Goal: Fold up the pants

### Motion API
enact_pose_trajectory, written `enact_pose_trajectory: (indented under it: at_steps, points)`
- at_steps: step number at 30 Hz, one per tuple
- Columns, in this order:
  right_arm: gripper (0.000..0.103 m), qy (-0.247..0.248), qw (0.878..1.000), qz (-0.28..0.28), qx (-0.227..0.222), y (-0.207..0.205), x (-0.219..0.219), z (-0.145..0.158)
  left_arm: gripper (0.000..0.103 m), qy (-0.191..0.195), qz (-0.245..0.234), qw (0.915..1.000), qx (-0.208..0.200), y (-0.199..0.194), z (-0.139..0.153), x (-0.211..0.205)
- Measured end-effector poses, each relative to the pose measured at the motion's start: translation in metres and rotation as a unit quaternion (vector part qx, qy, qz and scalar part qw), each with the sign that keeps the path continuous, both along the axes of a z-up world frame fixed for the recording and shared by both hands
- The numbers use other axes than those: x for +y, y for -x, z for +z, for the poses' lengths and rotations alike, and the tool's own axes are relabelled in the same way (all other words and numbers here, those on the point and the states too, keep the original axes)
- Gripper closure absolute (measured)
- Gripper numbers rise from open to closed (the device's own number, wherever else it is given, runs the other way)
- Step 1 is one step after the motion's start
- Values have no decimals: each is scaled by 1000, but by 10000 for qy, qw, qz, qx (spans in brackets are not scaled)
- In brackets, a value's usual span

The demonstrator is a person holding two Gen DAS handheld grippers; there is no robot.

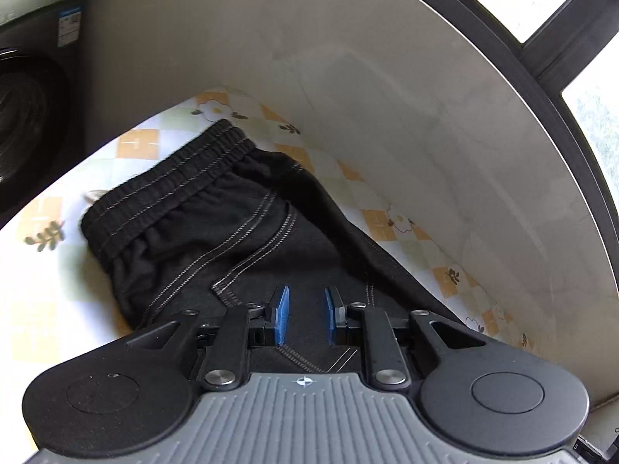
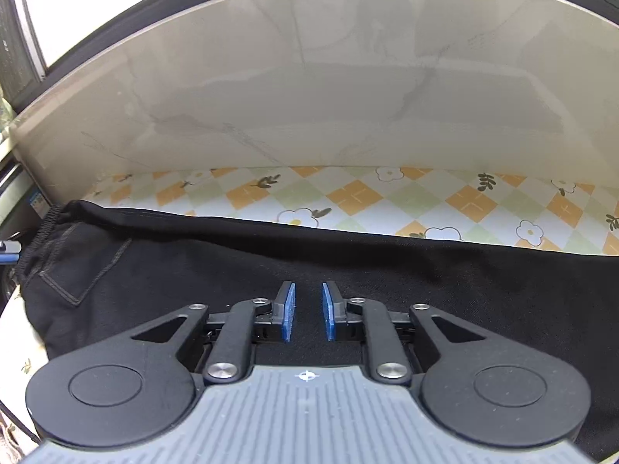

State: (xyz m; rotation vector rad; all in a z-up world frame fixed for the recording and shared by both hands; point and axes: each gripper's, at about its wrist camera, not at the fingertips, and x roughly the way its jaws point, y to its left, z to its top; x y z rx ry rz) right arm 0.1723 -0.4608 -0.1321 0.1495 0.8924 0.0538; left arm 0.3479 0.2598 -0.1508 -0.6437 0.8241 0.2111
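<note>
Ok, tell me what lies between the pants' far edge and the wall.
In the right wrist view, a bare strip of flowered checked tablecloth lies between the black pants and the pale wall.

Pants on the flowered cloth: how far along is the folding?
Done: the black pants lie lengthwise, apparently folded leg over leg, waistband at one end. In hand: nothing; left gripper and right gripper hover open above the fabric. Left: the crosswise folds.

One pair of black pants (image 1: 216,232) lies on one flower-patterned tablecloth (image 2: 387,201). Two grippers appear, left gripper (image 1: 306,319) and right gripper (image 2: 308,311), each with two blue pads (image 2: 288,311).
</note>
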Motion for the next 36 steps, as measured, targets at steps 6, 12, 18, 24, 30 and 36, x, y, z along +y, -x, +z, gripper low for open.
enact_pose_trajectory:
  at_steps: [6, 12, 18, 24, 30, 36]
  points:
    - [81, 116, 9992, 41, 386, -59, 20, -36, 82, -8, -708, 9965, 439, -92, -47, -9]
    - [81, 97, 9968, 154, 781, -113, 35, -73, 82, 9, -1053, 9927, 584, -148, -85, -5]
    - [81, 32, 9973, -144, 715, -148, 33, -82, 82, -19, -1181, 9924, 354, -184, -86, 4]
    - [80, -154, 9959, -658, 600, -155, 24, -77, 82, -118, -1032, 9942, 261, -200, -93, 2]
    - [70, -212, 9983, -393, 386, -113, 22, -49, 60, -348, -872, 9956, 17, -160, -66, 5]
    - [66, -505, 9957, -730, 266, -46, -7, -29, 60, -662, -982, 9929, -100, -89, -29, -6]
